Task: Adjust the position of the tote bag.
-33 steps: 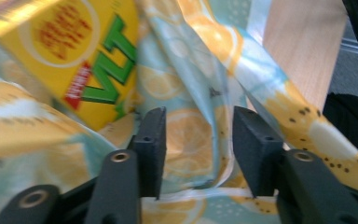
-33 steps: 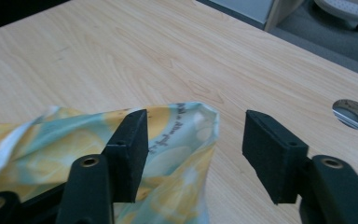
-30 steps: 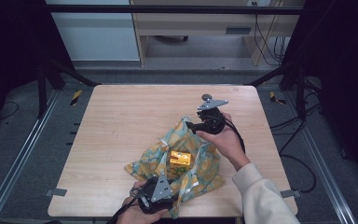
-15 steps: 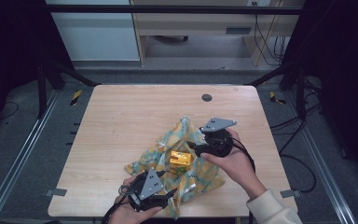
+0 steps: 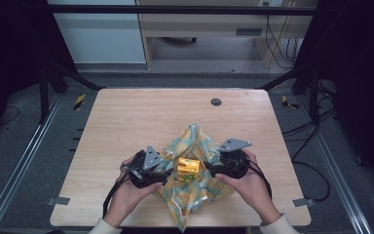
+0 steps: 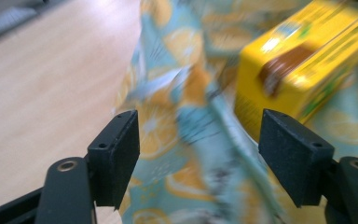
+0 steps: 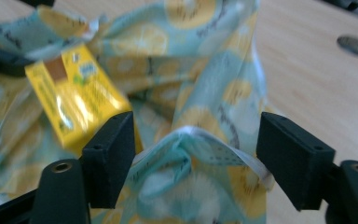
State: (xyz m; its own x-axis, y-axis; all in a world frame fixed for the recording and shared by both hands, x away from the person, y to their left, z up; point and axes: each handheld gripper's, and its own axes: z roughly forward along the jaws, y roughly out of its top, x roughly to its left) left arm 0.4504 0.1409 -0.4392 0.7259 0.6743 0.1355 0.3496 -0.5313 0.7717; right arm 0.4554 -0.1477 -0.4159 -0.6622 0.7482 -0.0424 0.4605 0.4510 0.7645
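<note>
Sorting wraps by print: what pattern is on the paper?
Orange and lemon slices on pale teal paper; clearest in the right gripper view.

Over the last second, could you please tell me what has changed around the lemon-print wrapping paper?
The right gripper came from the paper's far peak down to the yellow box's right side. The left gripper moved up to its left, jaws just opening, gripping nothing. Box and lemon-print wrapping paper stayed put.

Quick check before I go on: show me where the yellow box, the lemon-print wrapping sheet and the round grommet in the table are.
yellow box (image 5: 188,165), high view, on its top face.
lemon-print wrapping sheet (image 5: 193,136), high view, on the raised far corner.
round grommet (image 5: 216,102), high view, on its dark centre.
</note>
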